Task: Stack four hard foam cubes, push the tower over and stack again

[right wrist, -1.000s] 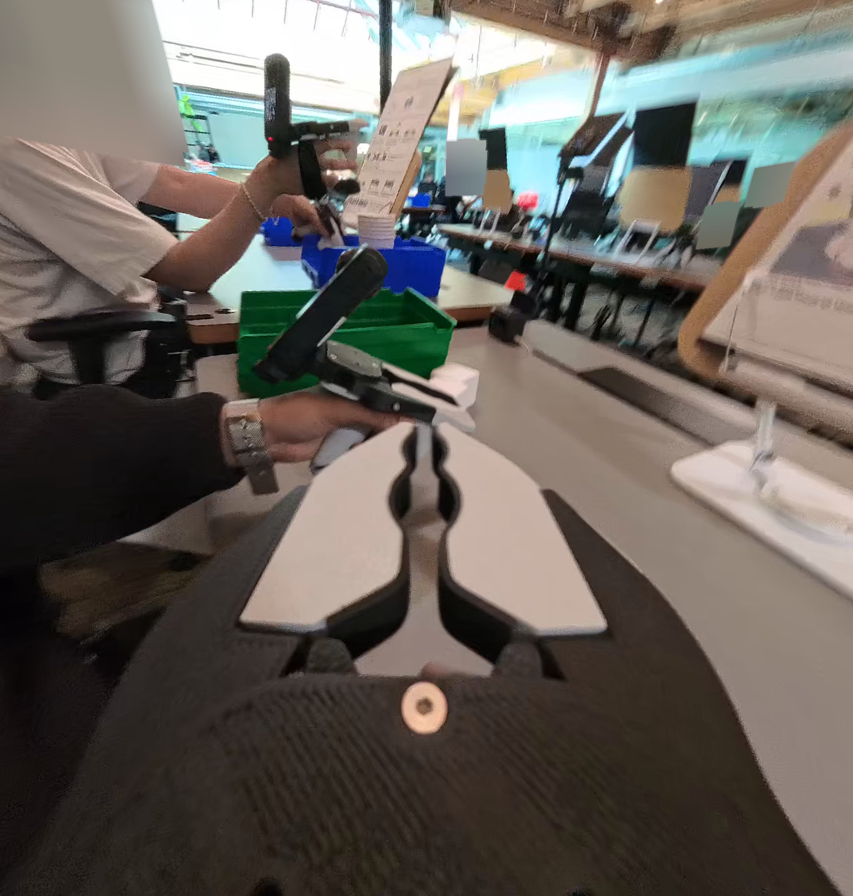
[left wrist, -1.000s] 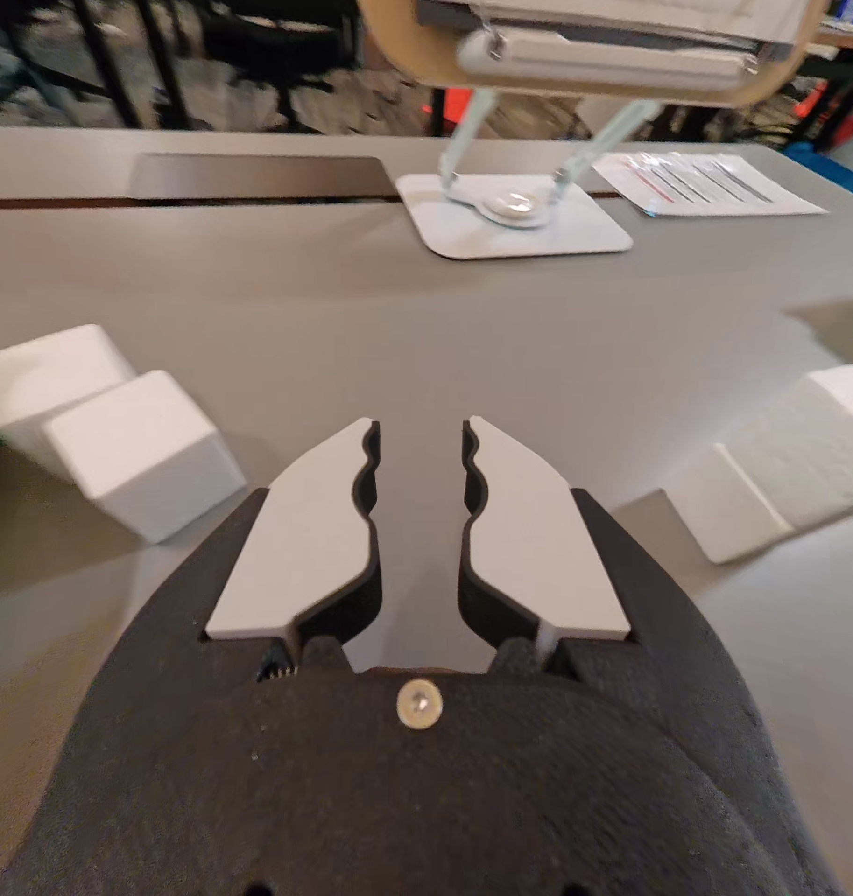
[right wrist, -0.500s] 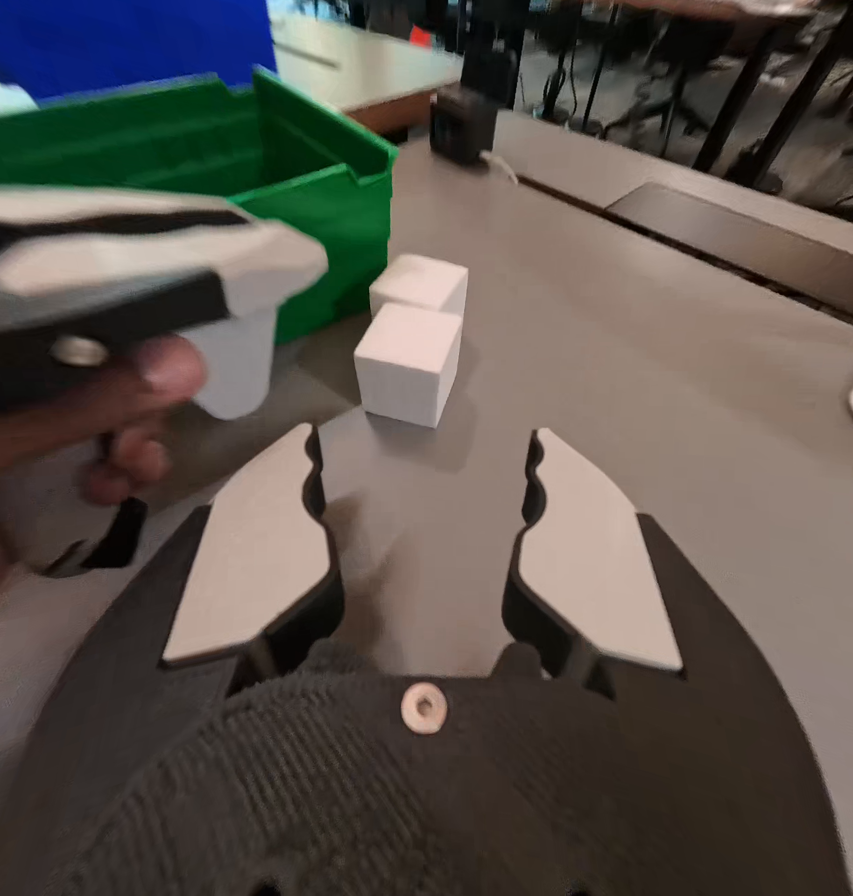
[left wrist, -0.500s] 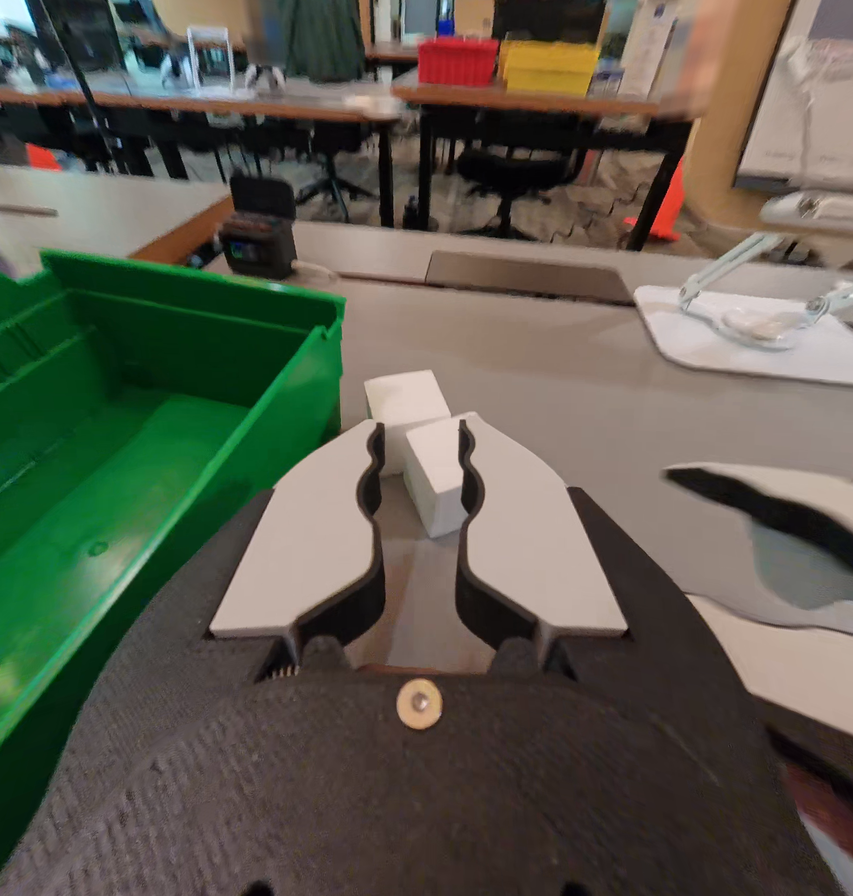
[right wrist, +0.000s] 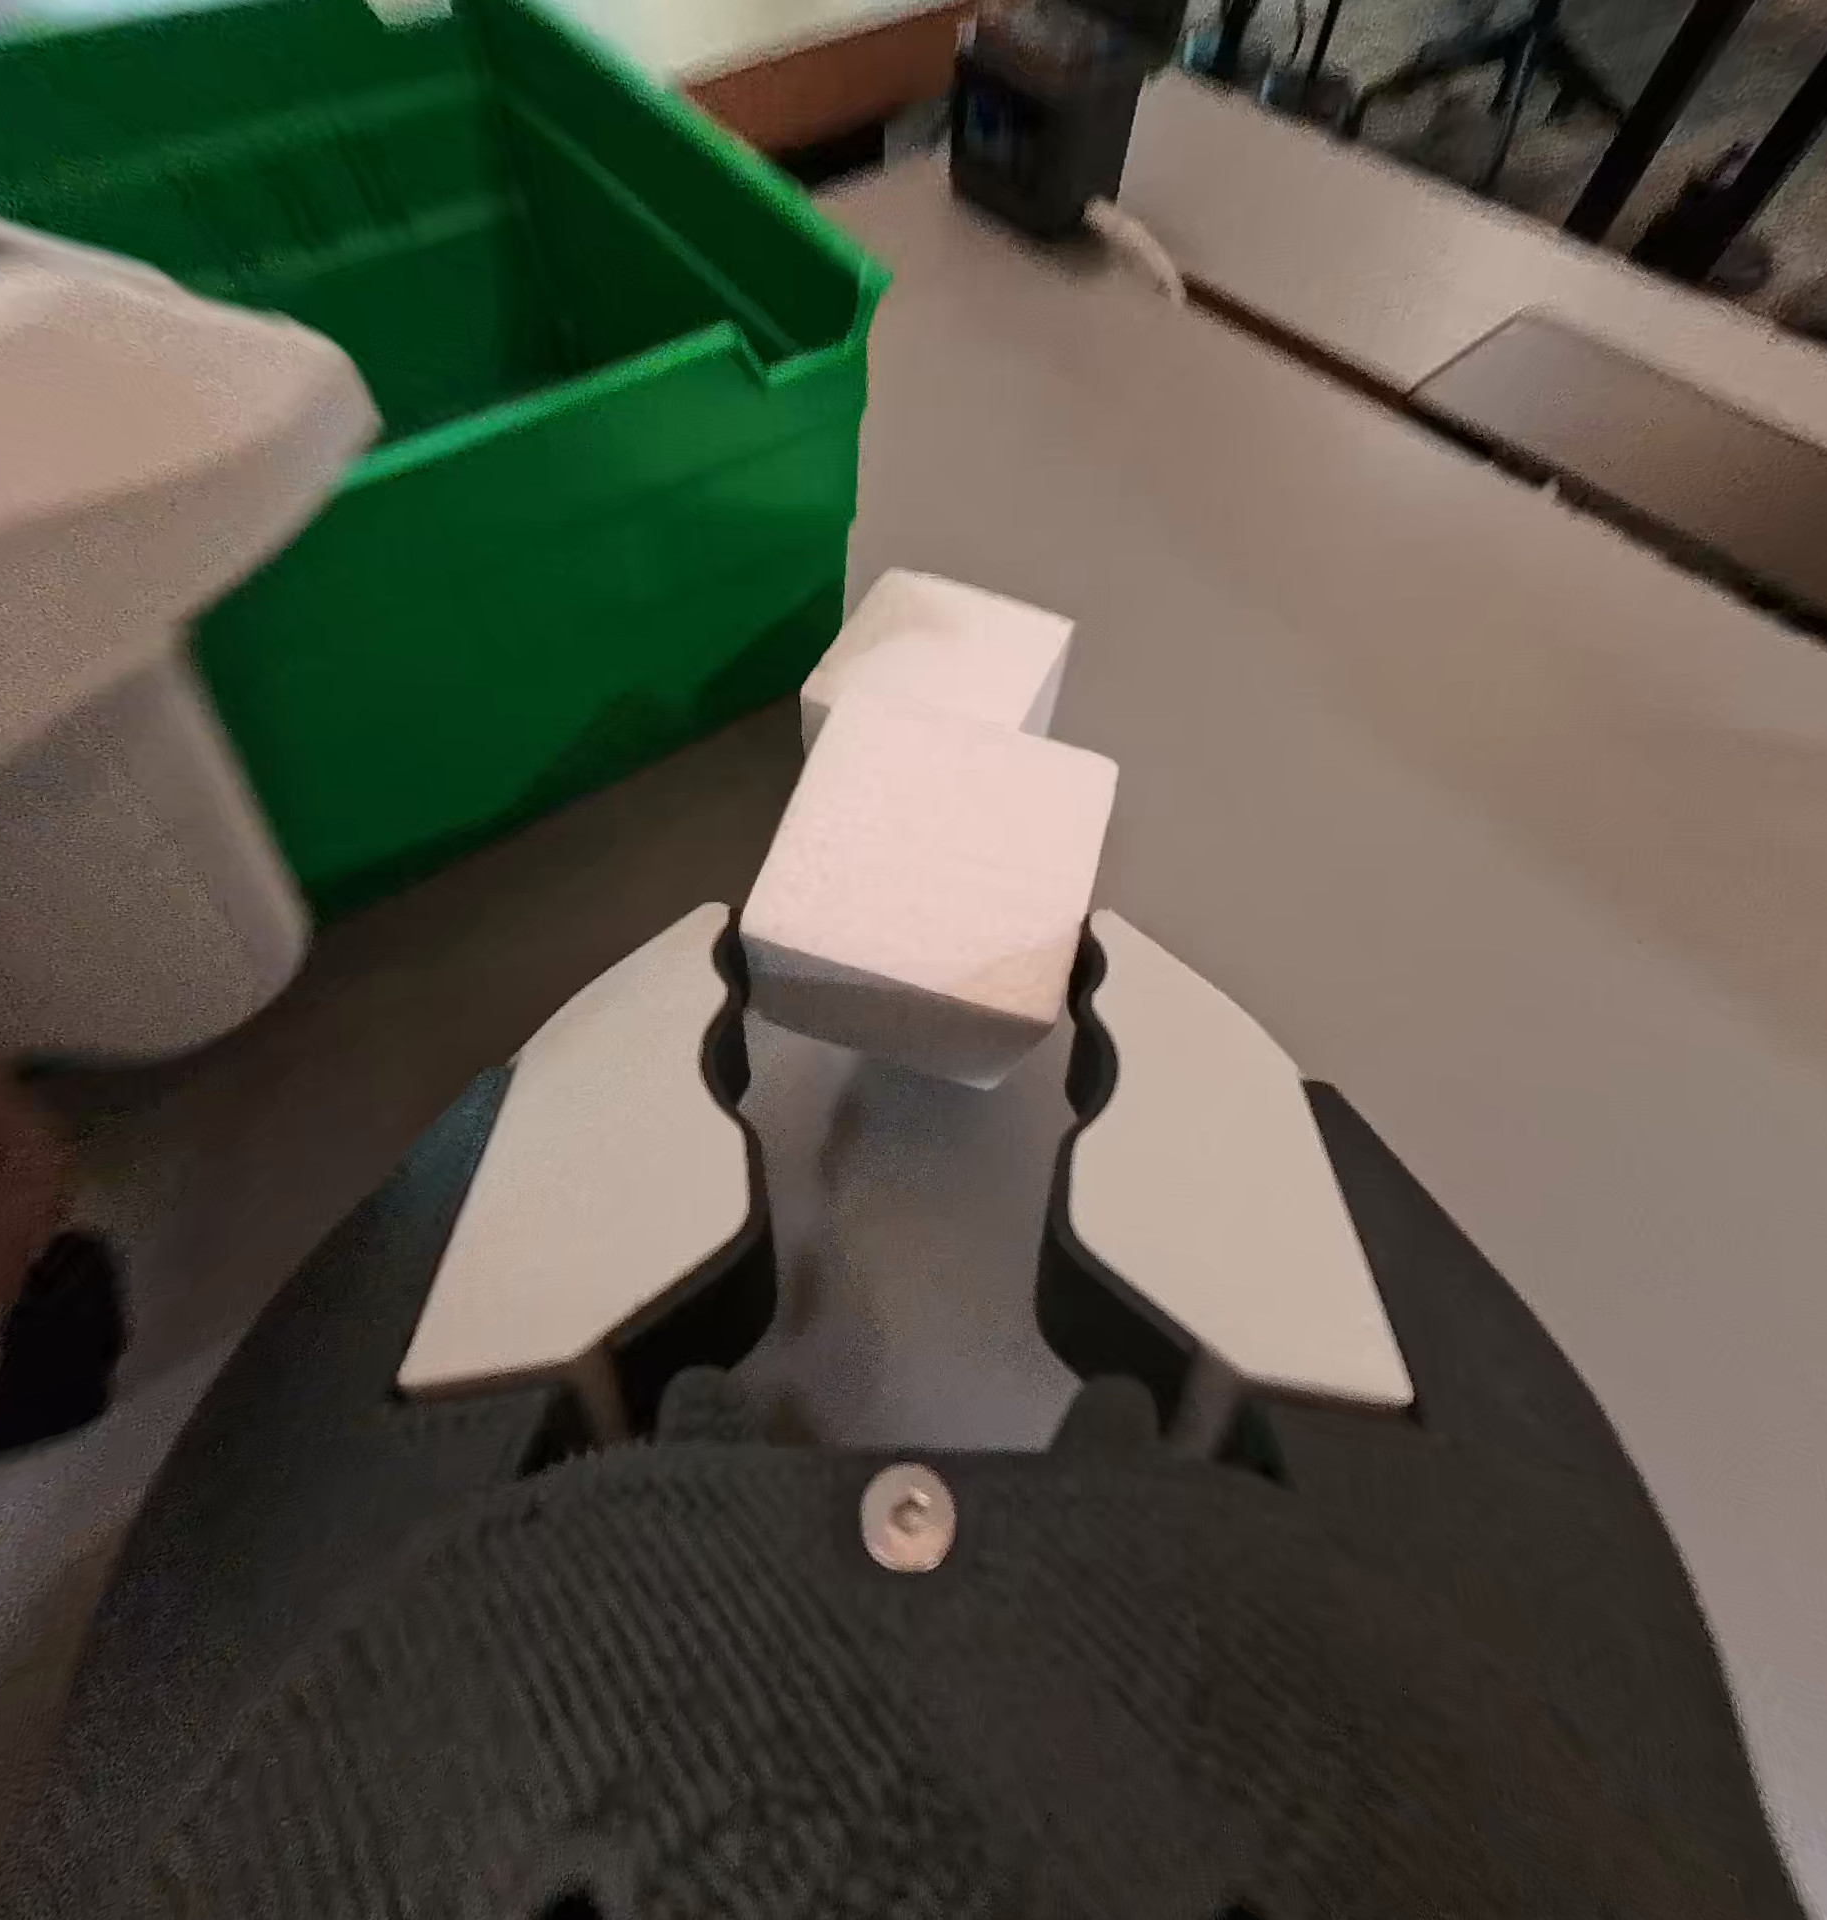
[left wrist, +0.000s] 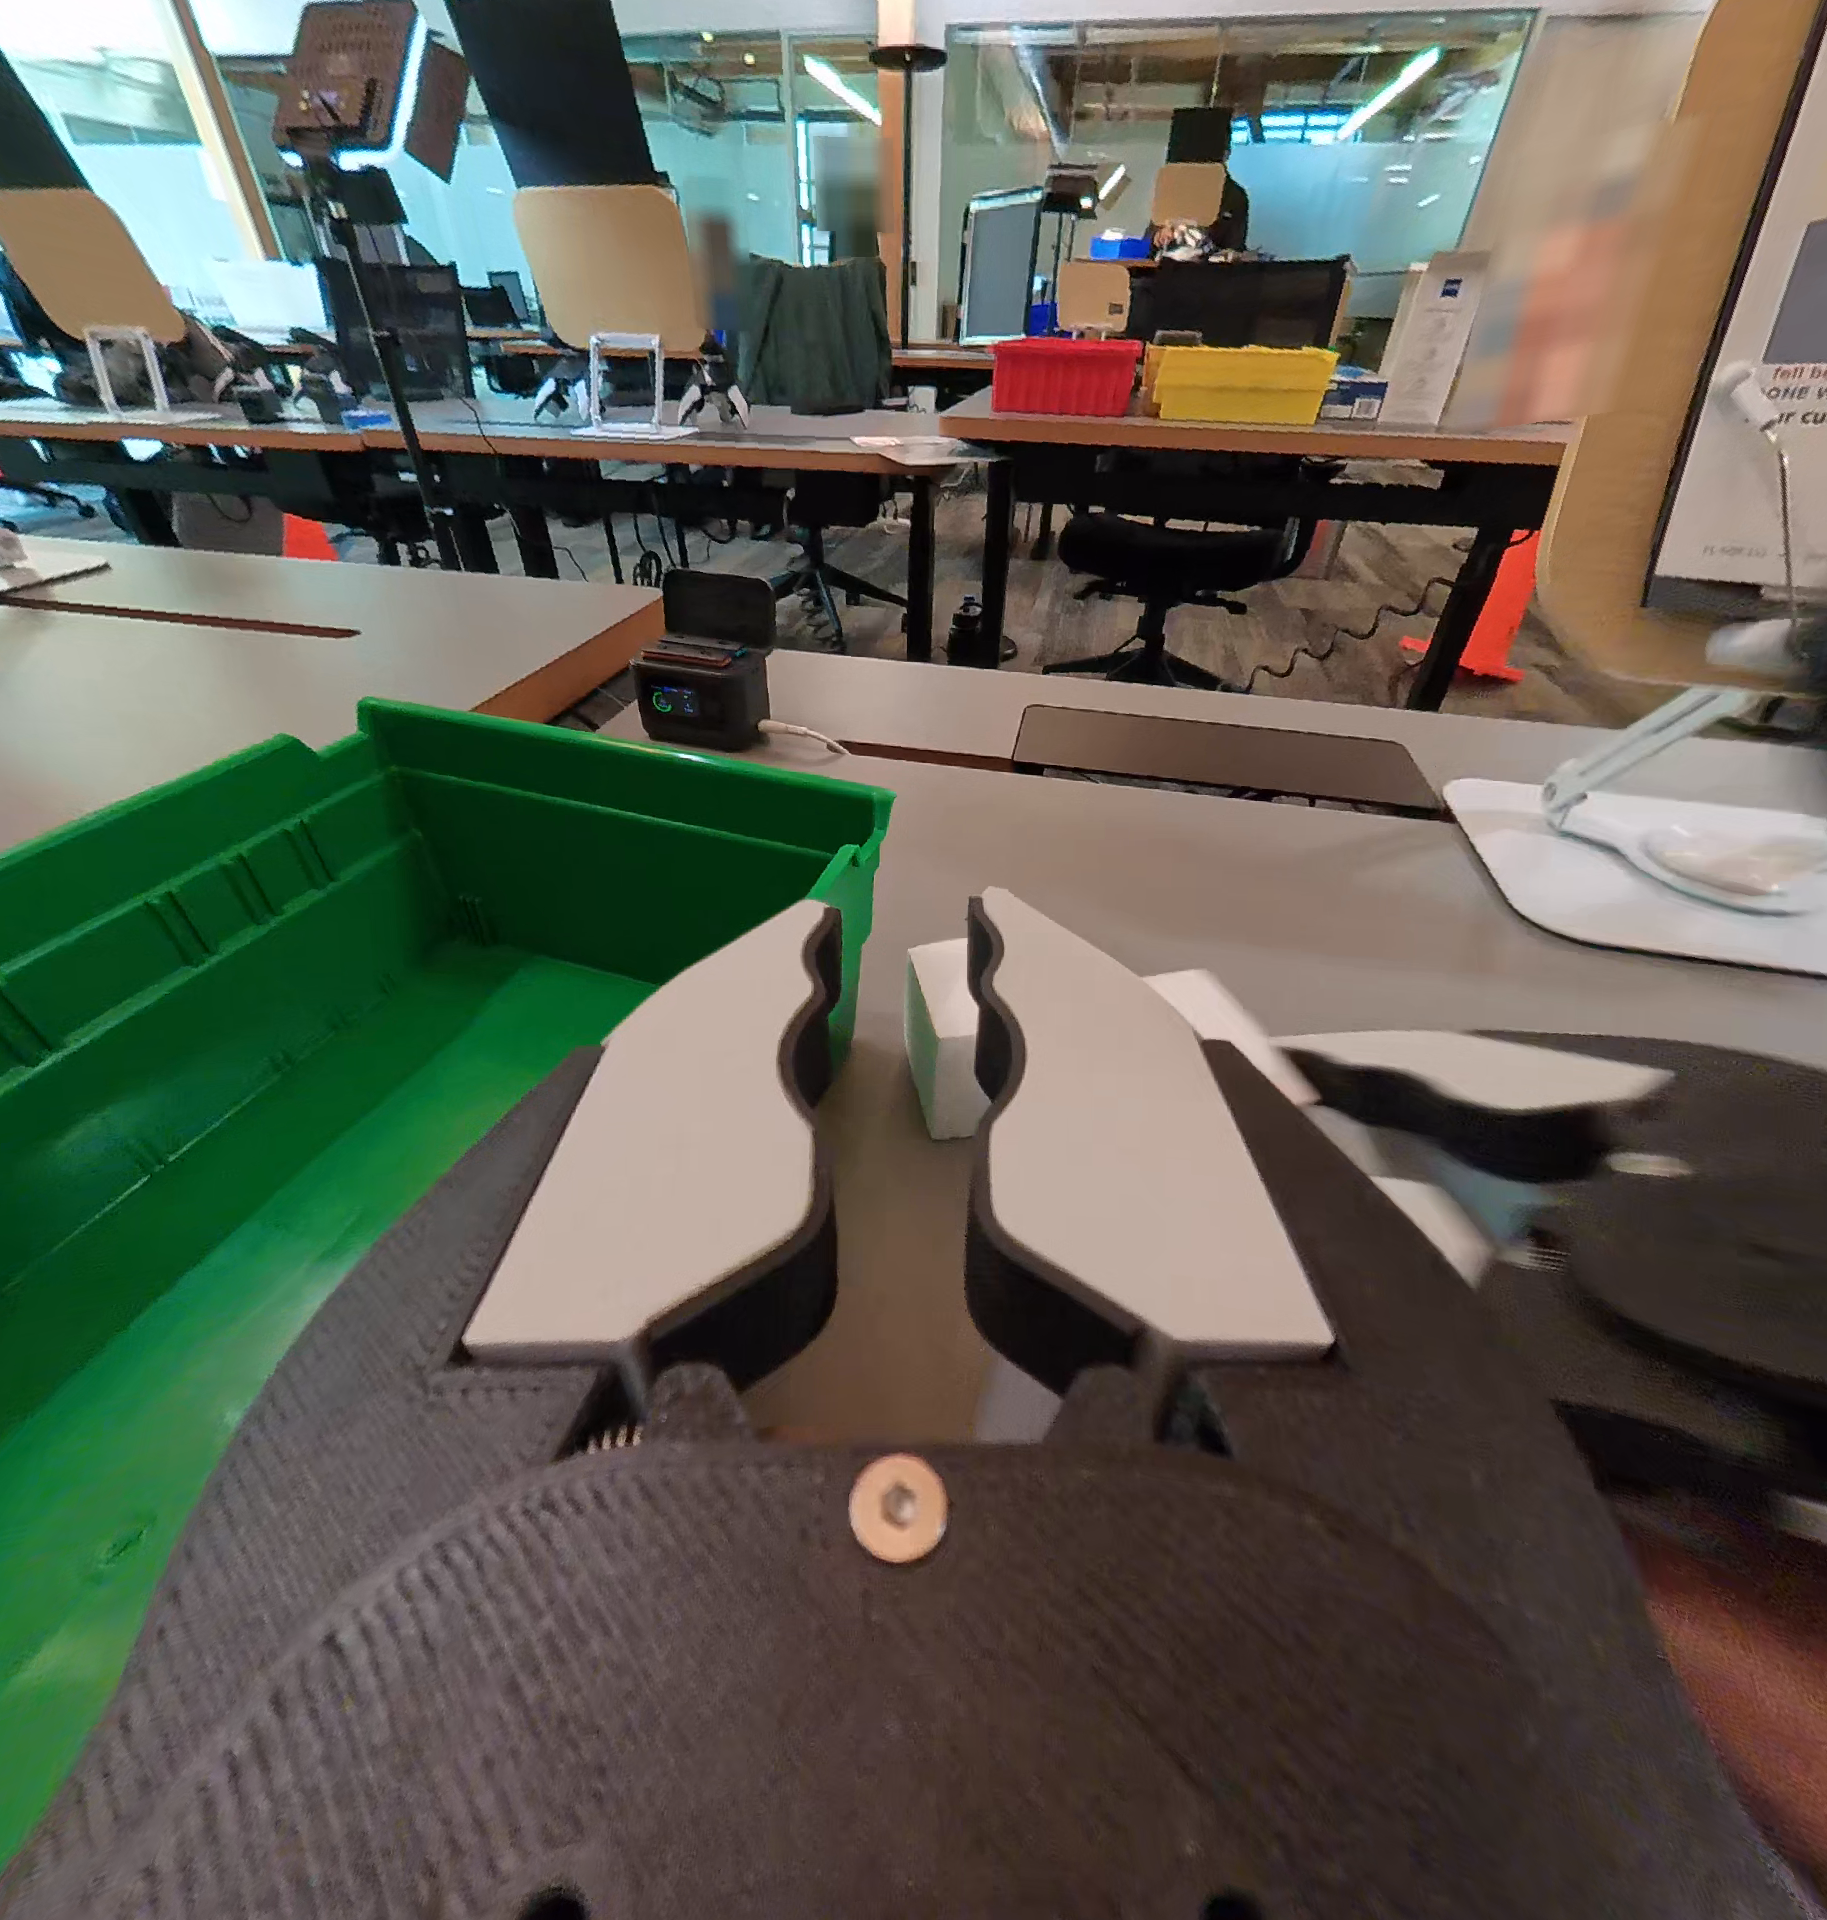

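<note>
Two white foam cubes sit on the grey table beside a green bin (right wrist: pixel 535 540). In the right wrist view my right gripper (right wrist: pixel 909 935) has its fingertips against both sides of the near cube (right wrist: pixel 930 852), closed to its width. The far cube (right wrist: pixel 950 644) touches it behind. My left gripper (left wrist: pixel 904 920) is open and empty, over the bin's right wall (left wrist: pixel 857 862), with a cube (left wrist: pixel 935 1039) seen through its gap. The right gripper (left wrist: pixel 1460 1101) shows blurred to its right. The left gripper (right wrist: pixel 109 499) shows blurred at the left of the right wrist view.
The green bin (left wrist: pixel 265 1039) is empty. A small black device with a lit screen (left wrist: pixel 696 707) stands behind it. A white stand base (left wrist: pixel 1667 894) is at the right, and a dark inset panel (left wrist: pixel 1221 748) is at the table's back edge.
My right gripper moved forward to the near cube and narrowed its jaws onto it. My left gripper swung left and rose, from the table's middle to the bin's right wall.
</note>
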